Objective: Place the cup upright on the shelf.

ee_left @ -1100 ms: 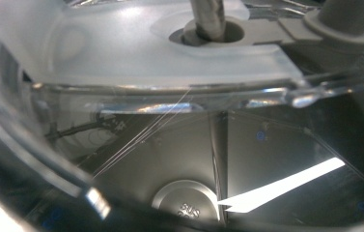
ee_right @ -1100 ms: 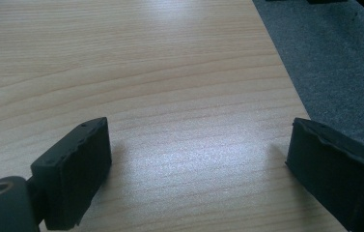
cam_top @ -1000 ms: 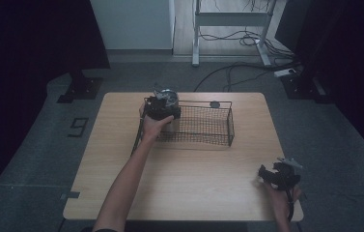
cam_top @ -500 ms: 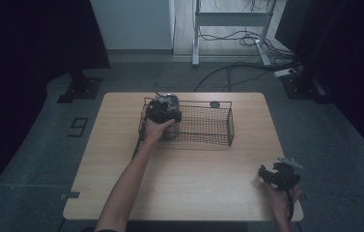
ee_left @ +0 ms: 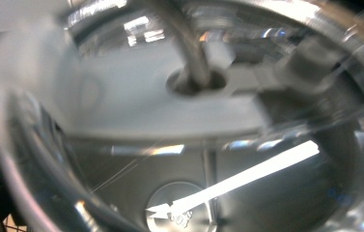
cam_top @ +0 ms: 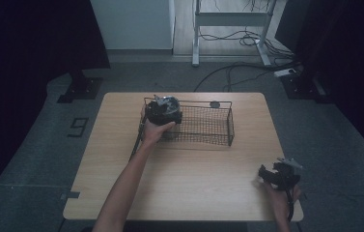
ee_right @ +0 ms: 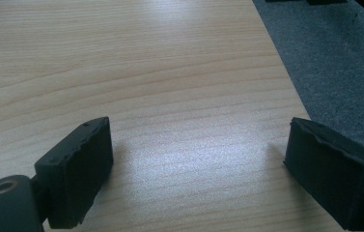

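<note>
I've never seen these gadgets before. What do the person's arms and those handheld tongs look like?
Both forearms are bare, with no sleeves showing. Each hand holds black tongs: the left tongs have a grey plate on top, as do the right tongs. Up close, the right tongs end in two blocky, matte black pads.

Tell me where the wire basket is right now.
In the high view the wire basket sits on the far middle of the wooden table, with the left gripper at its left end and the right gripper away at the near right corner.

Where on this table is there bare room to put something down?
The table's whole near half, between the wire basket and the front edge, is bare. So are the strips left and right of the basket. The far edge is crowded: the left gripper and a small dark disc.
</note>
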Action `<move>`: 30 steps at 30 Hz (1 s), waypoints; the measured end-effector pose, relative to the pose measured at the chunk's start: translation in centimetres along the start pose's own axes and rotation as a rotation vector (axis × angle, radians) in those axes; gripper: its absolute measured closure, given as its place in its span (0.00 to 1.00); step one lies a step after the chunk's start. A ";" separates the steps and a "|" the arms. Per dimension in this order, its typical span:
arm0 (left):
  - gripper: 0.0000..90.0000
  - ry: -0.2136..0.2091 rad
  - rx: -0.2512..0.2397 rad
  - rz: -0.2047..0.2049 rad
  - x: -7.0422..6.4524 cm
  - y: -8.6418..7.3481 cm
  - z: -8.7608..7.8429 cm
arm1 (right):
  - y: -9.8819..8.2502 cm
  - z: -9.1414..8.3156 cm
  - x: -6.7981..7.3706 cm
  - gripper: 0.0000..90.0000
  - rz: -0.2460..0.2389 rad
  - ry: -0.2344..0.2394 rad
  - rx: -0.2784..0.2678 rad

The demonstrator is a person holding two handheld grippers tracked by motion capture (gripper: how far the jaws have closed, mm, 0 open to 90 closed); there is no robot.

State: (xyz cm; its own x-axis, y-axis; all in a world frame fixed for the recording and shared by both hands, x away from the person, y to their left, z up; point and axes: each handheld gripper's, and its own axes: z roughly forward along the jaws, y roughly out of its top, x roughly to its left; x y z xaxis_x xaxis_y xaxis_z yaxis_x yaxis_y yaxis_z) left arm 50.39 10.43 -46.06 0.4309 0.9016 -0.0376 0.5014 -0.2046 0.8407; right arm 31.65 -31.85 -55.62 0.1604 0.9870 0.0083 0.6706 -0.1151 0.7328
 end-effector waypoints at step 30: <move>0.00 -0.054 -0.025 0.006 0.8 -1.7 -4.7 | 0.0 0.0 0.0 0.11 0.000 0.000 0.000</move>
State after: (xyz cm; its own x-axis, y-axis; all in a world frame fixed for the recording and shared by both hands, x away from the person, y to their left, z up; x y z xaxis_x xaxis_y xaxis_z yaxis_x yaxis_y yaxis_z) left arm 46.37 13.31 -45.00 0.4740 0.8784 -0.0609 0.4798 -0.1997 0.8544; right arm 31.65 -31.86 -55.62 0.1602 0.9870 0.0082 0.6708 -0.1150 0.7327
